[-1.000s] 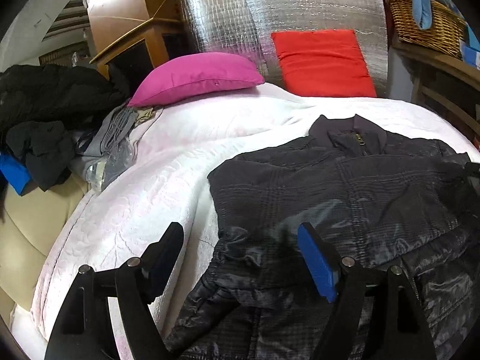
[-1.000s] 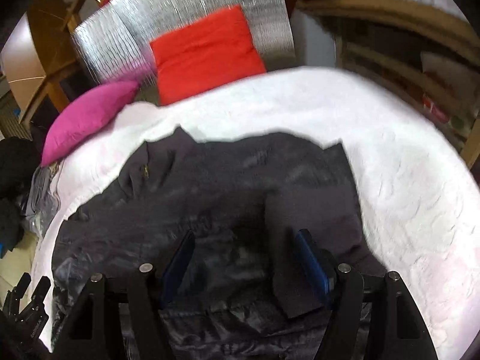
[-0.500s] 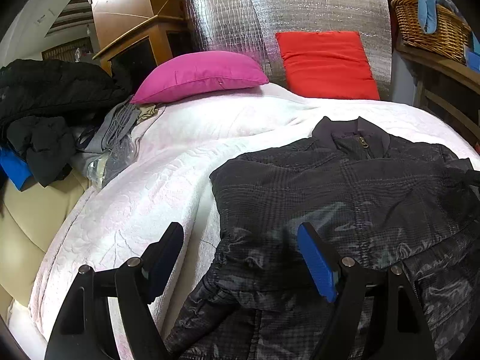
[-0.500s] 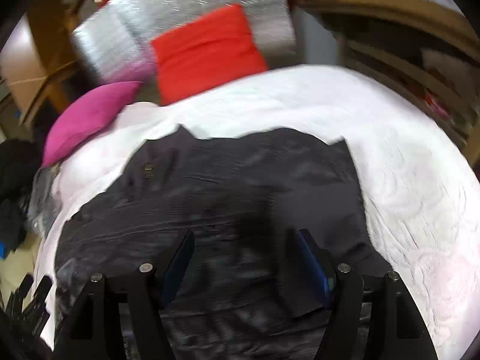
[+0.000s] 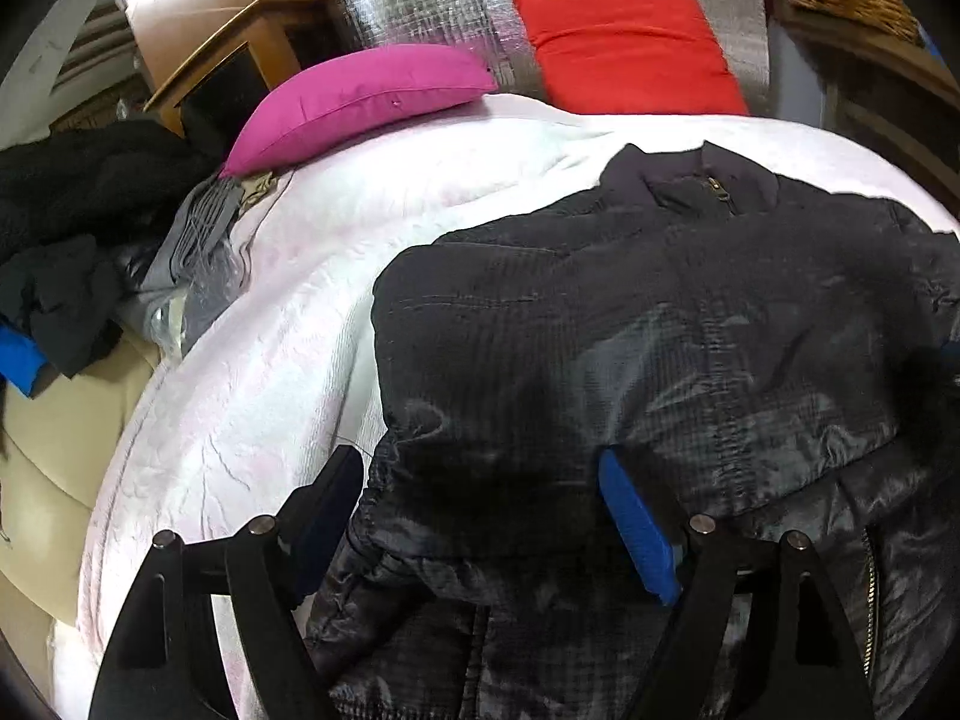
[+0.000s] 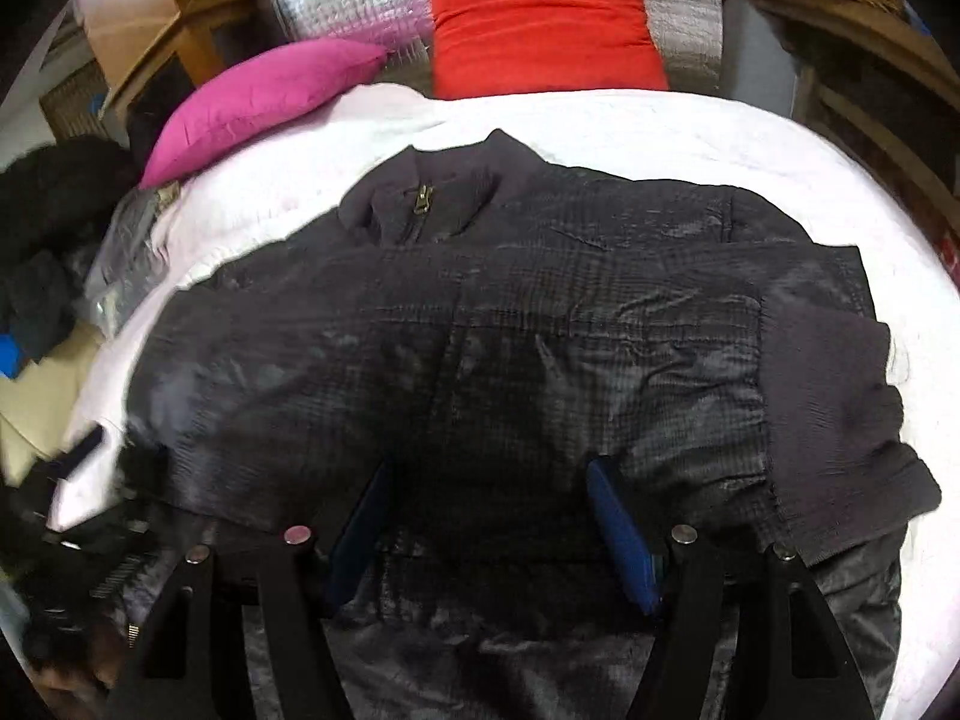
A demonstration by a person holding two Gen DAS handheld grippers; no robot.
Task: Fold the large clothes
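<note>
Jacket (image 6: 510, 330) hem cut off below both views; left gripper (image 5: 480, 516) opening, right gripper (image 6: 486, 516) spread, neither pinching; pink pillow (image 5: 360, 102), clothes pile (image 5: 72, 228) beside.

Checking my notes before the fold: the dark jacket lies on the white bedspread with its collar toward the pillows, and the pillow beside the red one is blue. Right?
Not quite. The pillow beside the red pillow is pink, not blue, as the right wrist view shows. The jacket does lie on the white bedspread, collar toward the pillows.
</note>
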